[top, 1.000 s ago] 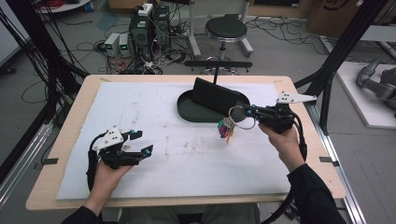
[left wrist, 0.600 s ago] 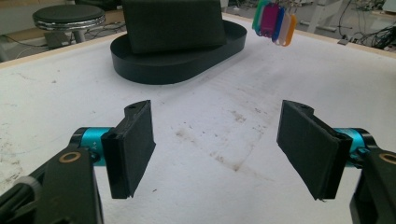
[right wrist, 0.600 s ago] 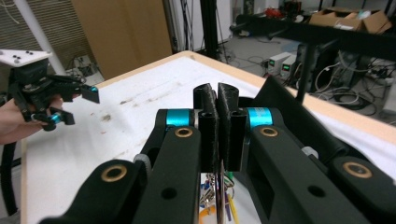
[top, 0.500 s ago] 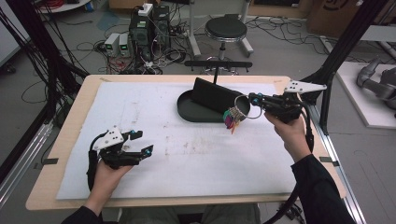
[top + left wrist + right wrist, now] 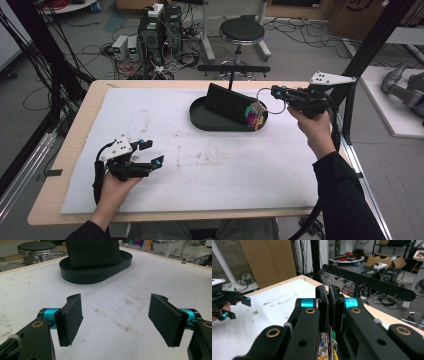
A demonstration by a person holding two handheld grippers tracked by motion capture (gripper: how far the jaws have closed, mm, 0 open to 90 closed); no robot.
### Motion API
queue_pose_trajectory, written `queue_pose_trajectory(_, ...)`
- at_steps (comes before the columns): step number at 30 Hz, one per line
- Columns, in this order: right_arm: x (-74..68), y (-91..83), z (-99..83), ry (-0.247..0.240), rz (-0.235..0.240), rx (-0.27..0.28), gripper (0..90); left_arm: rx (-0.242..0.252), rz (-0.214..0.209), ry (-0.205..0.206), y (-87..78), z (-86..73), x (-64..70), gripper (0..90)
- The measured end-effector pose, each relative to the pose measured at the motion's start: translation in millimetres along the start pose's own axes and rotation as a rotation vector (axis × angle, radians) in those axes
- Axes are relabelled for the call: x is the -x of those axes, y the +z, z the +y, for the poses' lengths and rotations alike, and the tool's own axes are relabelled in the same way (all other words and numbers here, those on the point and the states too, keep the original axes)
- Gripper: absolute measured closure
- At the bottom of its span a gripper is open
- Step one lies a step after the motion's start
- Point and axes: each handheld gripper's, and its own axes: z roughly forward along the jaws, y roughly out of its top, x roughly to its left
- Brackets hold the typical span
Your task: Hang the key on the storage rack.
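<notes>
A metal key ring [image 5: 270,101] with a bunch of colourful tags [image 5: 255,116] hangs from my right gripper [image 5: 275,92], which is shut on the ring above the right end of a black oval tray [image 5: 202,120]. A black slanted block [image 5: 227,102] stands in the tray. In the right gripper view the jaws [image 5: 329,293] are pressed together, with the tags [image 5: 329,345] dangling beneath. My left gripper [image 5: 152,152] rests near the front left of the table, open, with nothing between its pads [image 5: 71,317].
A black bar with pegs [image 5: 233,69] stands on a post just behind the table's far edge, also the bar [image 5: 372,283] ahead of the right gripper. White paper [image 5: 200,165] covers the table. A stool [image 5: 242,31] and cables lie beyond.
My right gripper has carried the key ring up and away, from in front of the tray to over its right end. The left gripper has stayed put.
</notes>
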Motion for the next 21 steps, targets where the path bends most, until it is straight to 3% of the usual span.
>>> queue_pose_trajectory(9,12.4,11.1,5.0,-0.002,-0.003,-0.005,87.9,-0.002,0.0,-0.006,0.2,-1.2,-1.0,27.3)
queue_pose_trajectory(21,30.2,36.3,-2.5,0.01,-0.004,-0.042,87.9,-0.006,0.002,-0.005,-0.2,-2.7,-3.3,27.3)
